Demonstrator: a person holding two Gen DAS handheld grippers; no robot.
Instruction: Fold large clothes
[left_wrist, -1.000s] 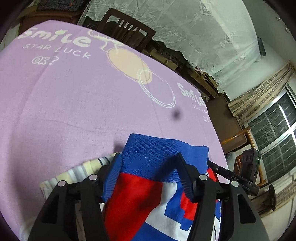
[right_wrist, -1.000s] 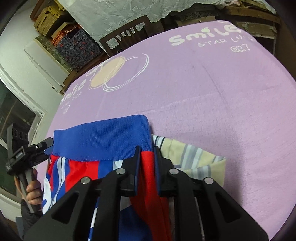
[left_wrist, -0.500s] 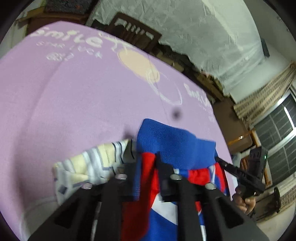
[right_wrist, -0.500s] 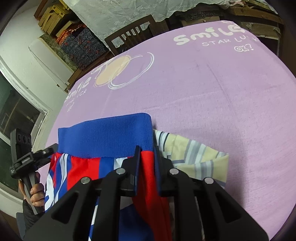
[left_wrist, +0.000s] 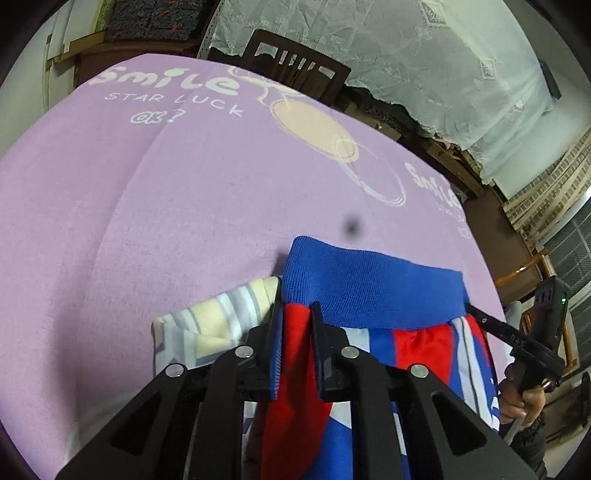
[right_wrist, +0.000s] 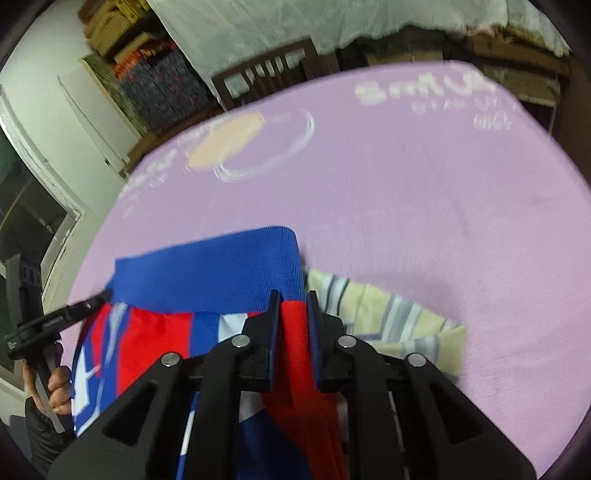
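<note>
The sweater (left_wrist: 369, 288) was held over the purple tablecloth (left_wrist: 184, 203), pinched at its two corners by the left gripper (left_wrist: 297, 321) and right gripper (right_wrist: 291, 314), both clamped. Lifting seemed underway; laying it flat was judged next.

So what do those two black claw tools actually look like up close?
Both the left gripper and the right gripper are matte black plastic, with two flat, narrow fingers on angular linkage arms that have triangular cut-outs and round silver pins at the joints. The right one carries small white lettering. The hands are bare, in dark sleeves.
</note>
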